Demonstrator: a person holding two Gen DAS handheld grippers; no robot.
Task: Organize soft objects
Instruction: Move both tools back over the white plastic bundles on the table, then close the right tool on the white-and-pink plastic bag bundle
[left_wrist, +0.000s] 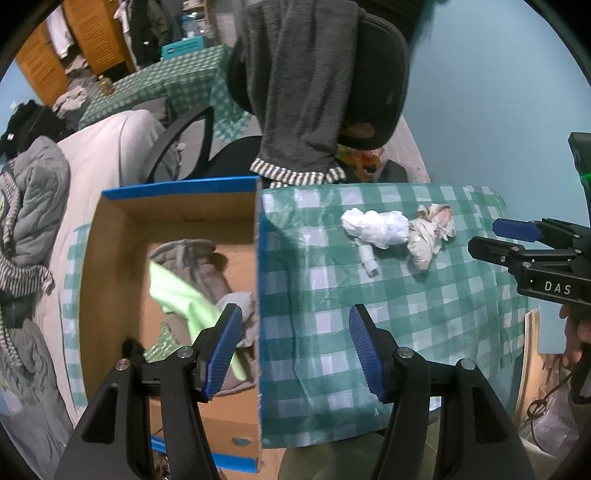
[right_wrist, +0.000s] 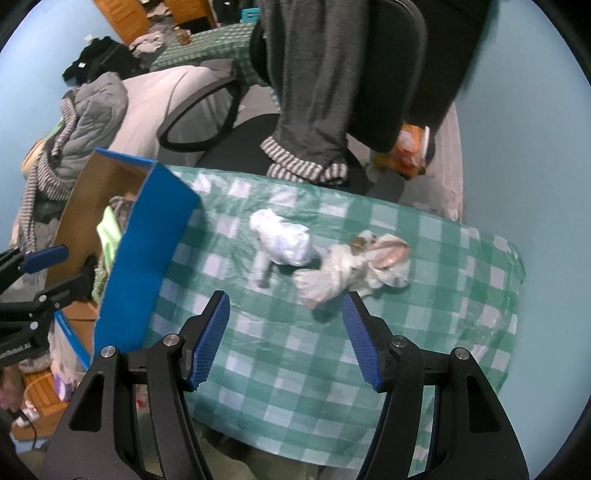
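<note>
Grippers first: we see the left gripper (left_wrist: 295, 347) spread apart, empty, over the box (left_wrist: 177, 236) wall, and the right gripper (right_wrist: 284, 339) spread apart, empty, above the desk (right_wrist: 332, 387). White bundle (right_wrist: 284, 245) and grey toy (right_wrist: 354, 267) lie touching near the desk's far edge; green cloth (left_wrist: 184, 295) sits in the box at its left edge.

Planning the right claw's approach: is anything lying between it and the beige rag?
No. In the right wrist view, only bare checked cloth lies between the open right claw and the rag.
</note>
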